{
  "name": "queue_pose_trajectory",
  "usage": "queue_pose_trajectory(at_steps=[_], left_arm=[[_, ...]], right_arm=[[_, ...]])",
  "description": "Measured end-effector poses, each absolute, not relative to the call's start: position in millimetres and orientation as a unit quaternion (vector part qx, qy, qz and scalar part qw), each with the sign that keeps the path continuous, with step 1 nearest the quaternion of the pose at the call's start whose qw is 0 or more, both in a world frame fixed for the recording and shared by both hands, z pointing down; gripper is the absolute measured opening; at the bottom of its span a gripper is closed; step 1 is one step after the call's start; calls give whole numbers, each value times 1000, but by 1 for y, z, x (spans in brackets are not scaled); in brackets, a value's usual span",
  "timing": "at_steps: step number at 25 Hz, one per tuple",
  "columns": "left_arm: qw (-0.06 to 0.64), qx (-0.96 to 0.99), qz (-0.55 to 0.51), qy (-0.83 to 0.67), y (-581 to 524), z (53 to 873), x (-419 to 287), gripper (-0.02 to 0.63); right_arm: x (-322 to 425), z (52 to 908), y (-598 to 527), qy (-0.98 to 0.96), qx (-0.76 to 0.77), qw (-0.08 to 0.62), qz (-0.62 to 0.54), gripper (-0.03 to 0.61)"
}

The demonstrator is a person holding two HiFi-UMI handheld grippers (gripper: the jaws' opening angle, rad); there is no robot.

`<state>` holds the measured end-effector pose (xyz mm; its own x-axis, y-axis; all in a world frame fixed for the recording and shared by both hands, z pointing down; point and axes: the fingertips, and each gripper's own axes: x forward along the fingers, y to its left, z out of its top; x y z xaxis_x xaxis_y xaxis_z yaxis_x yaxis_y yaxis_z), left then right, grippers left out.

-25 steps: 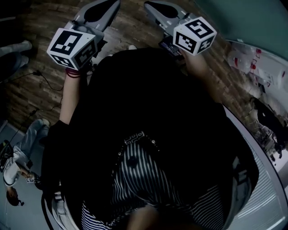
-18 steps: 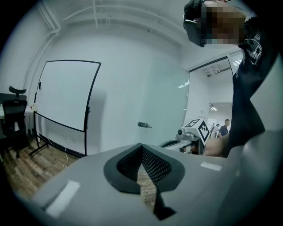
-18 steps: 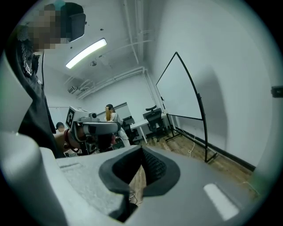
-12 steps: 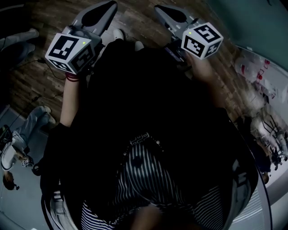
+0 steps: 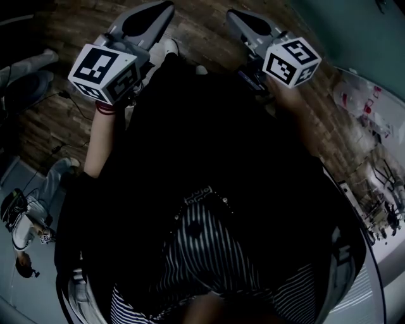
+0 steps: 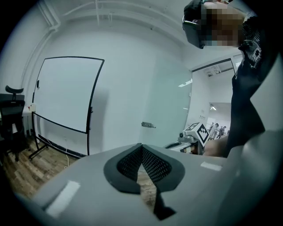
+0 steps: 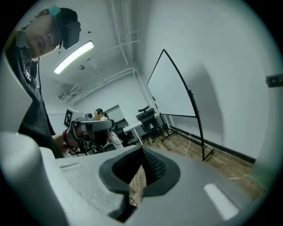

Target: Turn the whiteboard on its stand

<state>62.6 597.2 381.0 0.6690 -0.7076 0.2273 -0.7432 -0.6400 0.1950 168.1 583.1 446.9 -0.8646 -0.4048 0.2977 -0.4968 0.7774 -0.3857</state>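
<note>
Right gripper point(image 5: 233, 13) shifted rightward; whiteboard point(image 6: 66, 92) flat, white, black-framed.

An office: a whiteboard point(image 6: 66, 92) stands by a plain white wall point(image 6: 128, 66), with a black office chair point(image 7: 147, 115) and desks point(image 7: 132, 128) farther back, a glass partition point(image 6: 170, 106), a ceiling strip light point(image 7: 74, 56) and wood-plank flooring point(image 7: 221, 164).

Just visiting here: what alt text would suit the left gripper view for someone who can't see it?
A blank whiteboard in a black frame stands by a pale wall, across a wooden floor from the left claw, whose jaws are shut and empty. A black office chair sits at far left.
</note>
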Motion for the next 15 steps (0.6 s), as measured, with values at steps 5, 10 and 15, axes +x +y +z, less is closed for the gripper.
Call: queue_pose_trajectory(at_steps=[5, 10, 15], left_arm=[[135, 909, 60, -389, 569, 375, 52, 0], [130, 919, 68, -366, 548, 374, 44, 0], [151, 925, 53, -344, 525, 377, 25, 0]], right_arm=[[163, 451, 554, -935, 250, 132, 215, 2], [155, 455, 539, -926, 260, 141, 233, 2], [127, 440, 522, -923, 272, 145, 231, 2]])
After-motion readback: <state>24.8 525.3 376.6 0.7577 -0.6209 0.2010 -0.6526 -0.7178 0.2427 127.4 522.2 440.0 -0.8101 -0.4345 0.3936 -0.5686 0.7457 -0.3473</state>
